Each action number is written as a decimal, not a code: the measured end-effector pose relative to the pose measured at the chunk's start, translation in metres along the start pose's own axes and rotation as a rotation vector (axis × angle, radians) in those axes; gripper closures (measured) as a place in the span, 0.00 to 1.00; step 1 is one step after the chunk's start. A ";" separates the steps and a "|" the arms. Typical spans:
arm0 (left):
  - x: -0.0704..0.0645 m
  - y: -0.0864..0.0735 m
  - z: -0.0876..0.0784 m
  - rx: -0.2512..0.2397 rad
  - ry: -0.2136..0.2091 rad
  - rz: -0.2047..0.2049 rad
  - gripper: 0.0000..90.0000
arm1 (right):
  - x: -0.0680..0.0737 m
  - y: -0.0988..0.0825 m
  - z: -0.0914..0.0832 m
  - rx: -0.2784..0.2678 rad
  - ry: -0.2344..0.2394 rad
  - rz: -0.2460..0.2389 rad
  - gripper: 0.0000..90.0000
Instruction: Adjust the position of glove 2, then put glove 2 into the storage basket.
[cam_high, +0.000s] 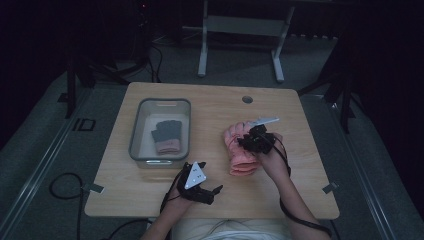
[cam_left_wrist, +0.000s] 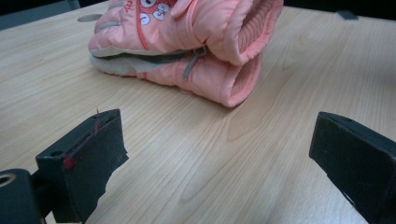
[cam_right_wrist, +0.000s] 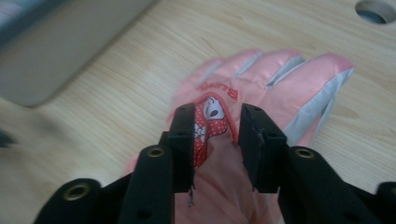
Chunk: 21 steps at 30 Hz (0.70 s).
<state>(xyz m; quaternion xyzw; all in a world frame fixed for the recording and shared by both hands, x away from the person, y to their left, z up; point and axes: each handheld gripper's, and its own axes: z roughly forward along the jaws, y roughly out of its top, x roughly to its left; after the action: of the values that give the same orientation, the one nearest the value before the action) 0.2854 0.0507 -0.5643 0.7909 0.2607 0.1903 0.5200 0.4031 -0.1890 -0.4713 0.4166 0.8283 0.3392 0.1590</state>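
Black jaws of our right gripper (cam_right_wrist: 217, 126) stand a little apart over the pink ski gloves (cam_right_wrist: 261, 88), which lie stacked on the wooden table (cam_high: 215, 197) right of the clear bin (cam_high: 137, 125) holding a grey glove (cam_high: 167, 133). Our left gripper (cam_high: 212, 192) hovers near the front edge, jaws wide apart.

Between the jaws of the right gripper (cam_right_wrist: 216, 135), smooth, slightly glossy padded cloth is shown by the pink gloves (cam_right_wrist: 261, 102), with ribbed knit cuffs seen ahead of the left gripper (cam_left_wrist: 217, 154). Beneath both grippers, matt wood grain is displayed by the table (cam_left_wrist: 196, 154). The jaws themselves appear as matt black plastic.
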 end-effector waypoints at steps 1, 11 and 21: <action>0.000 0.001 0.001 0.001 -0.018 -0.021 0.03 | 0.000 0.002 -0.005 -0.016 0.008 0.000 0.72; -0.008 0.034 0.003 0.084 -0.023 -0.045 0.05 | -0.016 0.000 -0.025 -0.058 0.013 -0.047 0.68; -0.004 0.086 0.015 0.050 -0.013 -0.020 0.06 | -0.034 -0.008 -0.046 -0.093 -0.010 -0.091 0.69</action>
<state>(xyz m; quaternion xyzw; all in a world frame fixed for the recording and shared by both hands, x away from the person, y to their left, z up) 0.3096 0.0099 -0.4909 0.8023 0.2698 0.1730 0.5036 0.3941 -0.2396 -0.4444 0.3725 0.8290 0.3674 0.1976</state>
